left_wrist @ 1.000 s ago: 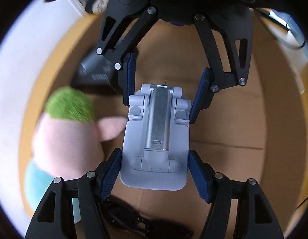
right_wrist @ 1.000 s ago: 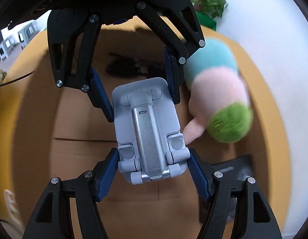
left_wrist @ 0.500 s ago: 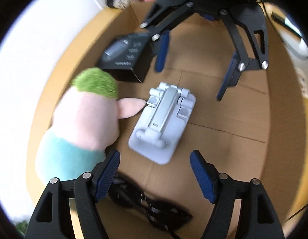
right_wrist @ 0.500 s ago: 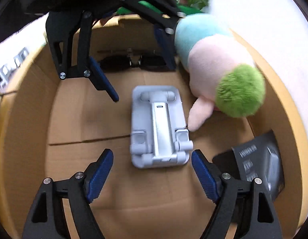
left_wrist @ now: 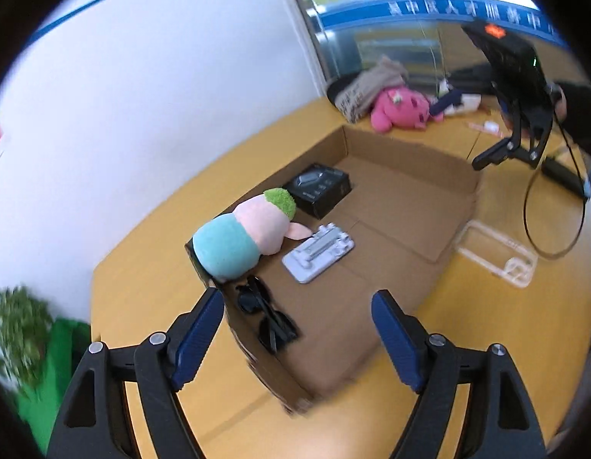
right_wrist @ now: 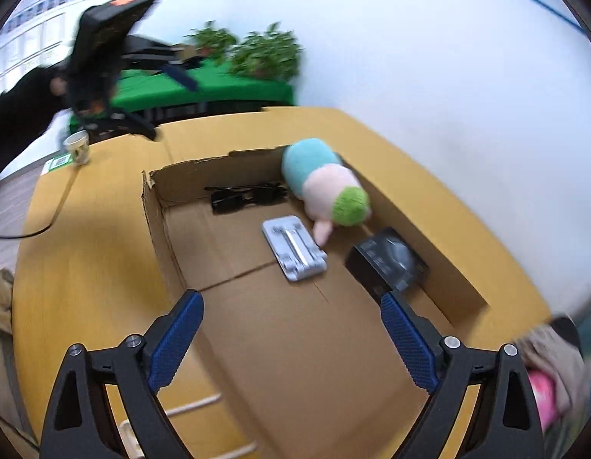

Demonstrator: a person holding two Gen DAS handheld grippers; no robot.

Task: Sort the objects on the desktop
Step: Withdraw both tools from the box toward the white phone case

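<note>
A grey folding phone stand (left_wrist: pixel 318 252) (right_wrist: pixel 295 248) lies flat on the floor of an open cardboard box (left_wrist: pixel 410 153) (right_wrist: pixel 157 229). Beside it lie a teal, pink and green plush (left_wrist: pixel 249 233) (right_wrist: pixel 326 183), a black box (left_wrist: pixel 320 187) (right_wrist: pixel 387 264) and black sunglasses (left_wrist: pixel 264 317) (right_wrist: pixel 249 197). My left gripper (left_wrist: pixel 295 298) hovers high above the box's near end, jaws opening, nothing between them. My right gripper (right_wrist: pixel 291 296) hangs over the opposite end, jaws opening wide, also empty.
The box sits on a yellow wooden table (left_wrist: pixel 150 298) against a white wall. A clear phone case (left_wrist: pixel 498 252), a pink plush (left_wrist: pixel 400 109) and a black cable (left_wrist: pixel 551 222) lie beyond the box. A paper cup (right_wrist: pixel 78 147) and potted plants (right_wrist: pixel 264 53) stand further off.
Both grippers have let go of the phone stand, which now rests on the box floor. Both have risen and drawn back from the box, jaws wider.
</note>
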